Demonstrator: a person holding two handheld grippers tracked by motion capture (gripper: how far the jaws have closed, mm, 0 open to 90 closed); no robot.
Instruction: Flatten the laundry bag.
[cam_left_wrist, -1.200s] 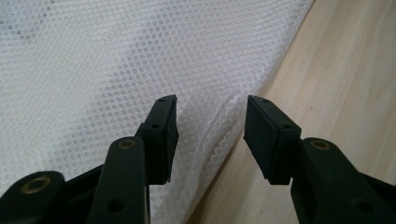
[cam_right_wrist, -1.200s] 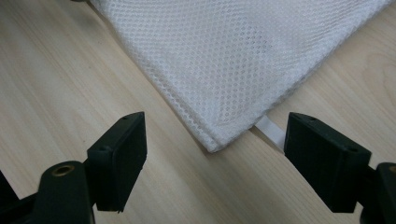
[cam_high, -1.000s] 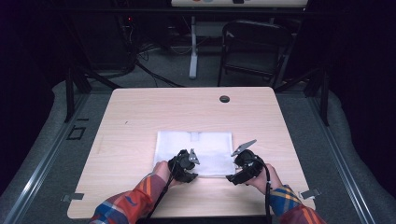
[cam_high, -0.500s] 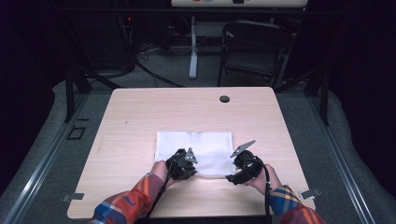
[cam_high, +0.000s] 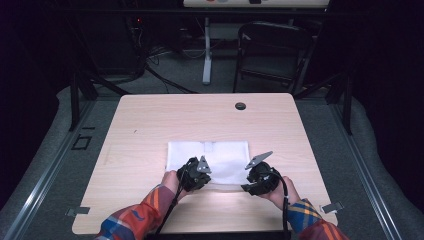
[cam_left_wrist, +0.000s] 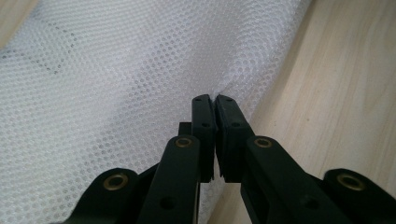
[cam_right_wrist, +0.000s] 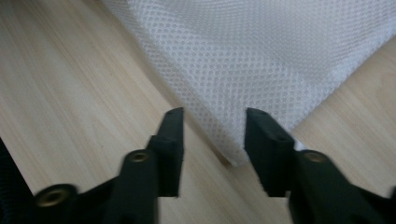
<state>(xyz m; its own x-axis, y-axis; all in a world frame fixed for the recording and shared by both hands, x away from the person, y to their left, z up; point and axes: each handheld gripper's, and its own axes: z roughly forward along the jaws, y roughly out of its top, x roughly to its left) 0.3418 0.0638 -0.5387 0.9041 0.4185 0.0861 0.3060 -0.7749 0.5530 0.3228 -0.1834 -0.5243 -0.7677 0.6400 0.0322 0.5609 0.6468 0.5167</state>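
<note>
A: White mesh fabric sheet (cam_high: 210, 159), lower centre of frame on the light wooden tabletop (cam_high: 150, 130). Soft, light, floppy; take it at near corners.
B: Left hand-held gripper (cam_left_wrist: 214, 100) pinches its edge; right hand-held gripper (cam_right_wrist: 214, 122) gapes, straddling a corner. Underside hidden.

The table (cam_high: 150, 130) has a light wood-grain top with rounded corners; bare wood shows in both gripper views. A small round black grommet (cam_high: 240, 106) sits in the top near the far edge, well beyond both grippers and slightly to the right gripper's side. Beyond the table's far edge, a dark folding chair (cam_high: 272, 52) stands on the grey floor, far ahead of the right gripper. A white post (cam_high: 207, 50) rises just to the chair's left. Black cables (cam_high: 160, 75) trail across the floor far ahead of the left gripper.
</note>
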